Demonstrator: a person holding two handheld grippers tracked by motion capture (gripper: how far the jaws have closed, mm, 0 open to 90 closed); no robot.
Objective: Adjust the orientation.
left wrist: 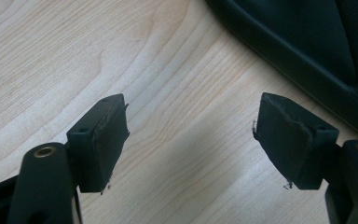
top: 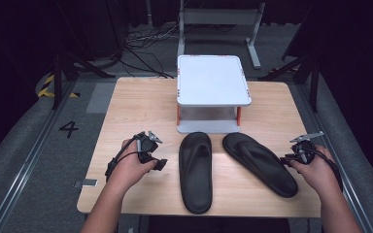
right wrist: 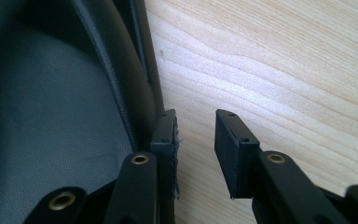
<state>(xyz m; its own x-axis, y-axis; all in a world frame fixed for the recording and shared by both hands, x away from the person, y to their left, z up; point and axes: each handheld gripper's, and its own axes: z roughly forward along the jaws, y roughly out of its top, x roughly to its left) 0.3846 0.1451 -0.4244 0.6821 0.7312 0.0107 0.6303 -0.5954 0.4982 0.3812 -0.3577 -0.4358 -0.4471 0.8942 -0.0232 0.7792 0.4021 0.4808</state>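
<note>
Two black slippers lie side by side on the wooden table (top: 136, 107). The left slipper (top: 195, 170) points straight away from me and the right slipper (top: 260, 162) is angled to the left. My left gripper (top: 161, 164) rests on the table just left of the left slipper. Its jaws are wide open (left wrist: 191, 112) over bare wood, with that slipper's edge (left wrist: 307, 51) beyond them. My right gripper (top: 286, 159) sits at the right slipper's outer edge. It is open by a narrow gap (right wrist: 195, 122), its left jaw against the slipper's rim (right wrist: 51, 116), with only wood between the jaws.
A white two-level stand (top: 212, 80) with orange posts is at the table's far middle, just behind the slippers. A grey frame (top: 221, 19) and cables lie on the floor beyond. The table's front edge is close to the slippers' heels.
</note>
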